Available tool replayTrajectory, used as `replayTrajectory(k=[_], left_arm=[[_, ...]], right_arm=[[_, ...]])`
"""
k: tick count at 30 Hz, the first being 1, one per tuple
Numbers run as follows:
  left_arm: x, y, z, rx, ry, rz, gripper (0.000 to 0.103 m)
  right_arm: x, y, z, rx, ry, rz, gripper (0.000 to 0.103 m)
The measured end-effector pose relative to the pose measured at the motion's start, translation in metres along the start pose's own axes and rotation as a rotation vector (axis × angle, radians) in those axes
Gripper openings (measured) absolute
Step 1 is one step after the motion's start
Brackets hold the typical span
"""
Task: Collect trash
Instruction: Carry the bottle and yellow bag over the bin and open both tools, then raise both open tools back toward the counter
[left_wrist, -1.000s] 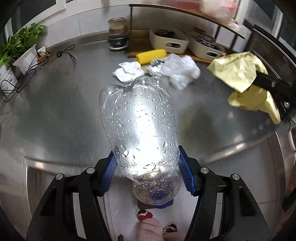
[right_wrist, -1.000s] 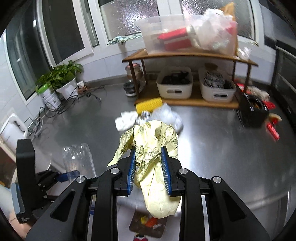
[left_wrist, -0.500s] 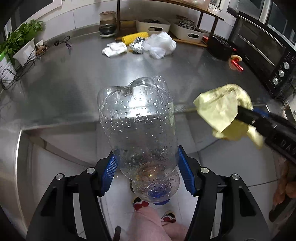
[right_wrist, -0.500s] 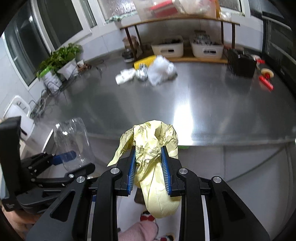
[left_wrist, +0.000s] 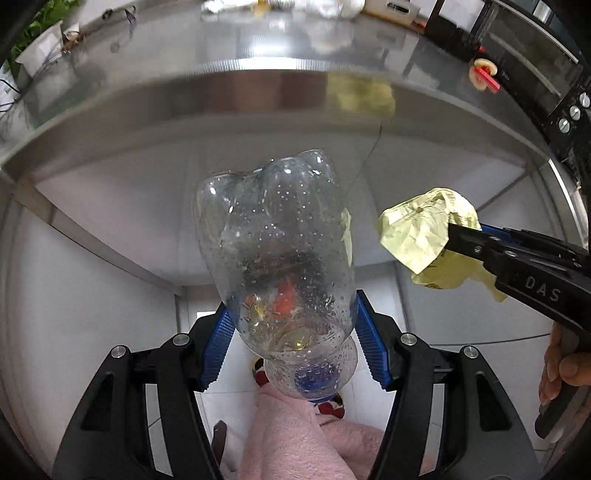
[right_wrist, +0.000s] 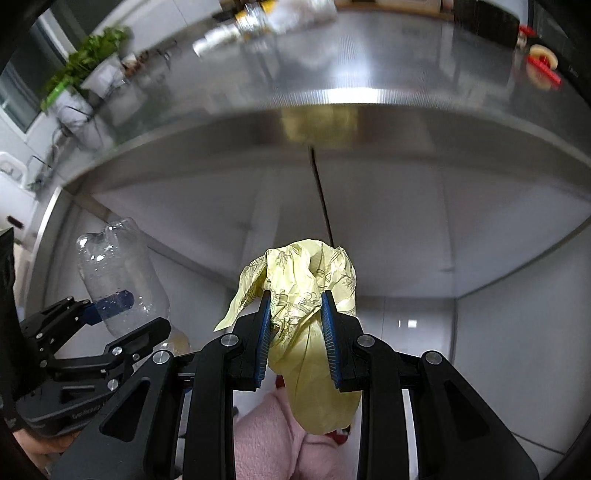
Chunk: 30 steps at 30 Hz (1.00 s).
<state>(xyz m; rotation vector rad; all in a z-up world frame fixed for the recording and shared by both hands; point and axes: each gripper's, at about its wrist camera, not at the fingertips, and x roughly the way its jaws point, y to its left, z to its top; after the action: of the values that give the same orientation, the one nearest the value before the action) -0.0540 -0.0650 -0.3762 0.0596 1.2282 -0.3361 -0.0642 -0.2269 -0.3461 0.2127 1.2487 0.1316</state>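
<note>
My left gripper (left_wrist: 291, 325) is shut on a clear plastic bottle (left_wrist: 275, 251) wet with droplets, its blue cap toward me. It also shows in the right wrist view (right_wrist: 118, 280), at the lower left. My right gripper (right_wrist: 295, 314) is shut on a crumpled yellow paper wrapper (right_wrist: 306, 295). The wrapper also shows in the left wrist view (left_wrist: 424, 236), right of the bottle. Both grippers are held off the steel counter (left_wrist: 258, 48), below its front edge. More crumpled trash (right_wrist: 258, 18) lies blurred at the far back of the counter.
The counter's steel front edge (right_wrist: 332, 107) curves across above both grippers, with grey cabinet panels (right_wrist: 369, 221) below it. A potted plant (right_wrist: 85, 62) stands on the counter's left. A black oven (left_wrist: 546, 74) stands at the right. A pink-clad leg (left_wrist: 295, 435) and tiled floor are below.
Both grippers have pulled back from the counter and dropped below its front edge, still holding the bottle and the wrapper. The view now faces the cabinet front.
</note>
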Motion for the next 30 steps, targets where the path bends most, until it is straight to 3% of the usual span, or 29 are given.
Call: replayTrajectory(k=[10, 18, 23, 27, 30], left_arm=[[0.070, 0.010, 0.005, 0.008, 0.070, -0.007, 0.059], [0.101, 0.016, 0.002, 0.026, 0.099, -0.009, 0.059], [0.114, 0.021, 0.008, 0.016, 0.137, -0.024, 0.060], [0.117, 0.026, 0.017, 0.015, 0.153, -0.038, 0.060], [0.117, 0.027, 0.023, 0.010, 0.159, -0.048, 0.060]], right_arm=[[0.076, -0.004, 0.000, 0.066, 0.130, -0.018, 0.027], [0.126, -0.002, 0.008, 0.137, 0.210, -0.033, 0.028], [0.140, -0.001, 0.016, 0.153, 0.223, -0.037, 0.030], [0.142, -0.003, 0.021, 0.167, 0.218, -0.032, 0.043], [0.137, 0.000, 0.027, 0.171, 0.209, -0.030, 0.046]])
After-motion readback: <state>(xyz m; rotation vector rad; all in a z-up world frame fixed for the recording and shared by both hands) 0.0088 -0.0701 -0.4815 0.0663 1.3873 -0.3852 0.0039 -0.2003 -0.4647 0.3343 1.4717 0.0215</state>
